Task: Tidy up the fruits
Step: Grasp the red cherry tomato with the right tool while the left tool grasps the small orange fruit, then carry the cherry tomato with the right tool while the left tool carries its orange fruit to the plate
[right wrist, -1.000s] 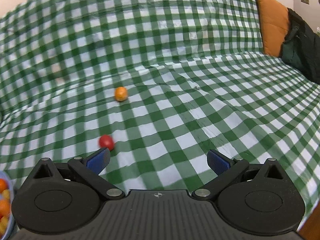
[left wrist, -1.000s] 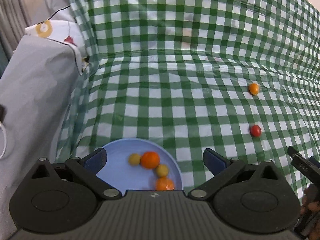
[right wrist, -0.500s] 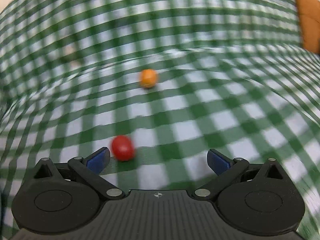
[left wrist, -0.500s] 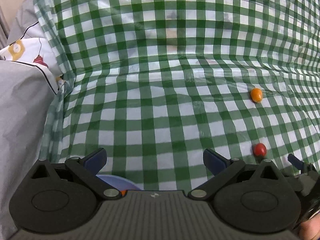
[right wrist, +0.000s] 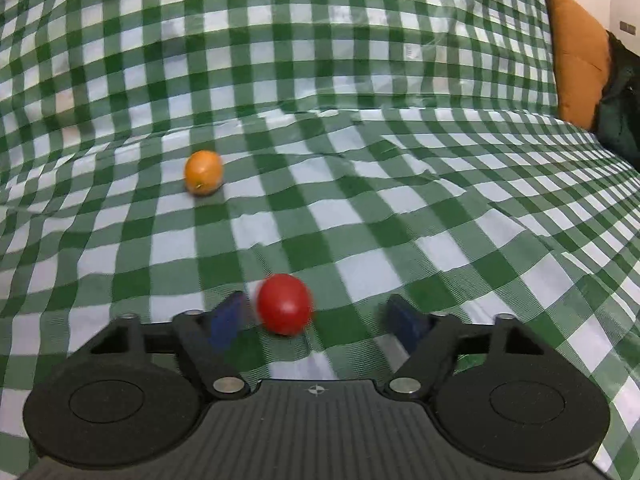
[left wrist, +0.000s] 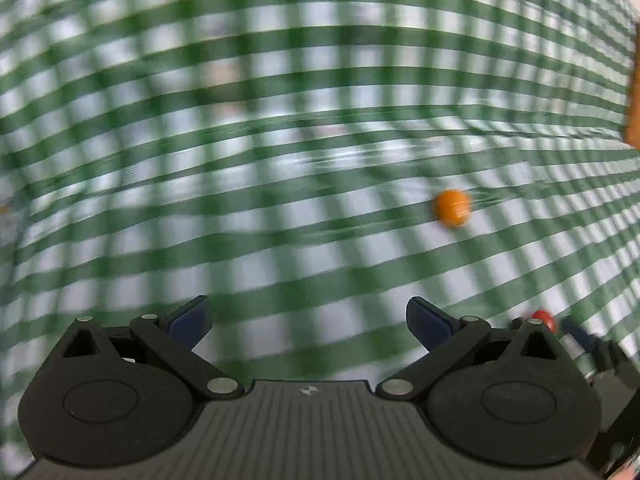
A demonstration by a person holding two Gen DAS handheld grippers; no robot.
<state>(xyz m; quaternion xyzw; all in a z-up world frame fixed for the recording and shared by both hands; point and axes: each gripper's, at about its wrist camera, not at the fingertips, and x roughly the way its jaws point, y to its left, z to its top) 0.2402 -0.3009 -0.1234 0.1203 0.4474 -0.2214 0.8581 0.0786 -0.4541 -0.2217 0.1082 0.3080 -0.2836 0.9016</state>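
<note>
A small red tomato (right wrist: 285, 304) lies on the green-and-white checked cloth (right wrist: 360, 80), between the fingers of my right gripper (right wrist: 316, 314). Its jaws are closing; the left pad is close beside the tomato and the right pad stands well apart from it. An orange fruit (right wrist: 203, 172) rests farther back to the left. The left wrist view is heavily blurred. There my left gripper (left wrist: 308, 314) is open over the cloth with nothing between its fingers. The orange fruit (left wrist: 453, 208) lies ahead to its right, and the red tomato (left wrist: 543, 318) peeks out at the lower right.
An orange cushion (right wrist: 580, 52) and a dark garment (right wrist: 624, 112) sit at the right end of the covered surface. The cloth rises into a slope at the back and is wrinkled around the fruits.
The left wrist view swung right; the blue bowl with fruits dropped out of sight. My right gripper came down onto the red tomato, and its jaws narrowed around it.
</note>
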